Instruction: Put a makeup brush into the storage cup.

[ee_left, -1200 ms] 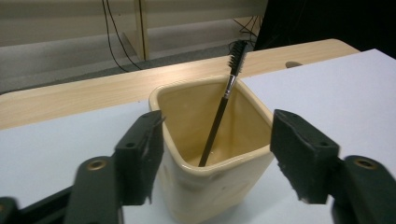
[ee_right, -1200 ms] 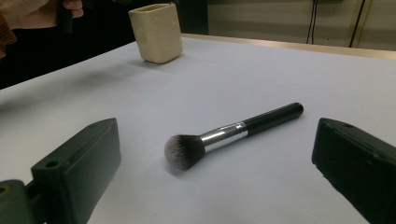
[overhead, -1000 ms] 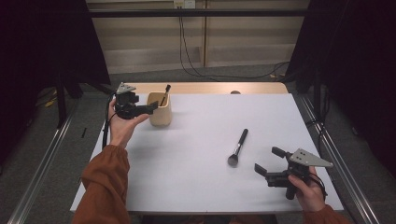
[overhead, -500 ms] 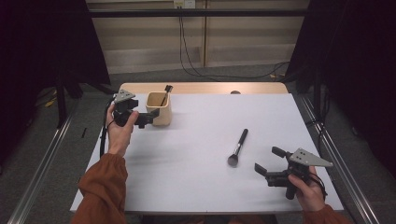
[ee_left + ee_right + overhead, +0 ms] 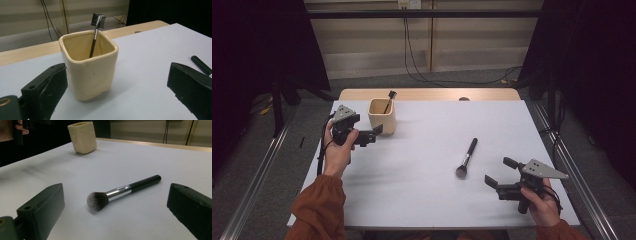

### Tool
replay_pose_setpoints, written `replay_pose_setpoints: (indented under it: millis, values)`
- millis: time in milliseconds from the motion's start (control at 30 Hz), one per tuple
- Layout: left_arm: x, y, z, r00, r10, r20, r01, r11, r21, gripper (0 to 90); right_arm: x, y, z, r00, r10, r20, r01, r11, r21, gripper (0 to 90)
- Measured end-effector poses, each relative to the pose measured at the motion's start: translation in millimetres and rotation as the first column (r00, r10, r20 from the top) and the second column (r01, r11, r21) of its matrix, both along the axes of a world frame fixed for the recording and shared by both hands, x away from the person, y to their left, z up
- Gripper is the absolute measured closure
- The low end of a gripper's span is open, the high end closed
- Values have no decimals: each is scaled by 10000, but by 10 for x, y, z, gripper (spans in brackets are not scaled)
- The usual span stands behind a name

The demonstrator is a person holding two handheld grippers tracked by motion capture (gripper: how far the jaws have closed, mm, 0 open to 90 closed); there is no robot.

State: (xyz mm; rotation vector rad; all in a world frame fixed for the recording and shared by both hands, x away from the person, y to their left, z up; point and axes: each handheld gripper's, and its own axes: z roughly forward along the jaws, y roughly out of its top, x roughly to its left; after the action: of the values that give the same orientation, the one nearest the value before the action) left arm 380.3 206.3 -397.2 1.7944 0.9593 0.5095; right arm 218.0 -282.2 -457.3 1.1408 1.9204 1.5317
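Gaping wide and empty, the right gripper [image 5: 501, 172] sits low at the table's [image 5: 412, 200] near right corner, its jaws aimed at the makeup brush [image 5: 122, 190], which lies flat just ahead. Bristles point toward the person and the handle runs away toward the far edge. The left gripper [image 5: 377, 133], equally spread, hovers beside the cream cup [image 5: 88, 67] holding a brow comb [image 5: 96, 31], so the right hand is clearly nearer.

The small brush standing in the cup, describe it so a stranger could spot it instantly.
On the white table, find the cream square ceramic cup near its far left corner. Leaning inside is a thin black-handled brow brush with a comb head, unlike the fat powder brush lying mid-table.
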Motion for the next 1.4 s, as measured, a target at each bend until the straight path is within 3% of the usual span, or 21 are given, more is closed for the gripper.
replay_pose_setpoints:
  millis: [67, 533, 800, 1000, 1400]
  values:
    - [-37, 7, -4, 9998, 45, 208, -45, 10000, -26, 31, -1, -3, -1, 10000, -1, 17, 1, 10000, 0, 9]
    - [-353, 52, -11, 9980, -73, 624, 99, 9991, -403, 22, -10, -15, -1, 10000, -72, -1, 72, 10000, -5, 10]
    - [-568, 97, -31, 9951, -6, 988, 45, 9992, -389, 21, -18, -20, 0, 9999, -125, -8, 125, 9999, -8, 9]
    - [-703, 159, -47, 9943, 104, 1065, -37, 9980, -633, 21, -24, -21, 1, 9998, -194, 13, 194, 9998, -18, 9]
    - [-913, 232, -186, 9931, 174, 1160, -95, 9976, -680, 23, -25, -15, 7, 9994, -355, 29, 355, 9994, -39, 10]
